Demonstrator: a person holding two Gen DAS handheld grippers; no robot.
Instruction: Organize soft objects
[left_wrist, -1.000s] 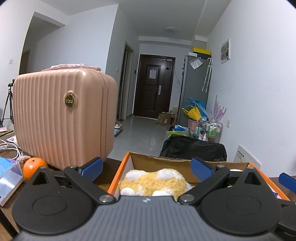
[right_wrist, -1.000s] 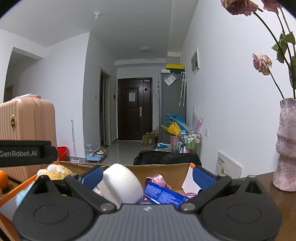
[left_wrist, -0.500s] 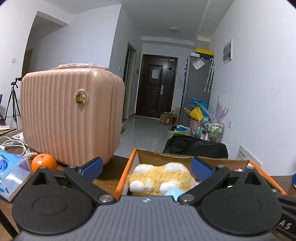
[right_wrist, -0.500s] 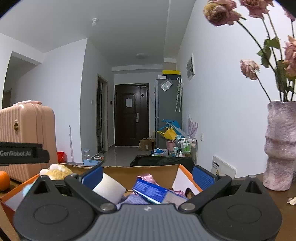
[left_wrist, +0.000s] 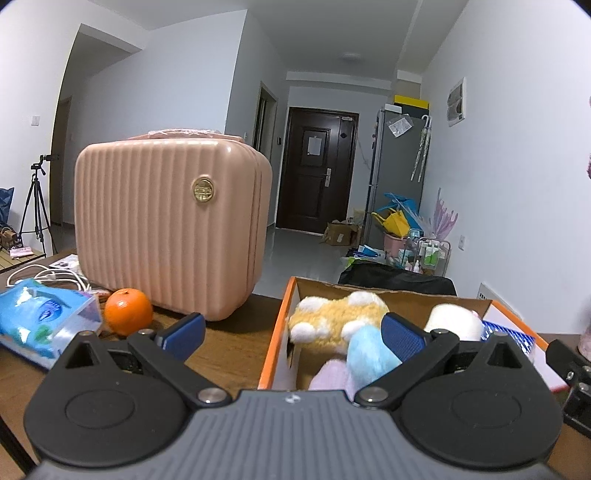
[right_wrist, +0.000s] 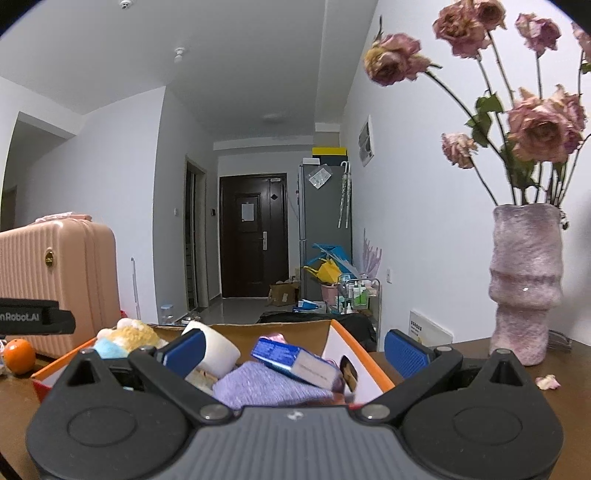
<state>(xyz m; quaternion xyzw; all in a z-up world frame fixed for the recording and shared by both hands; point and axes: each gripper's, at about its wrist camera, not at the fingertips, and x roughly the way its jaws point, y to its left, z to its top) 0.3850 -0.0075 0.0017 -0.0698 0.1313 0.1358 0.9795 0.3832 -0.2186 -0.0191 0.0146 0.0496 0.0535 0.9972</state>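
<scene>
Both grippers hover with jaws spread and empty; the left gripper (left_wrist: 291, 334) is nearer the plush toy (left_wrist: 338, 319) at the box's (left_wrist: 275, 343) left edge.

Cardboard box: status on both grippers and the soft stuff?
Left gripper open, empty. Right gripper open, empty. Yellow plush, blue plush, purple cloth in cardboard box. Nothing blocking.

left gripper (left_wrist: 293, 334): jaws spread wide, level, empty | right gripper (right_wrist: 294, 350): jaws spread wide, level, empty
</scene>
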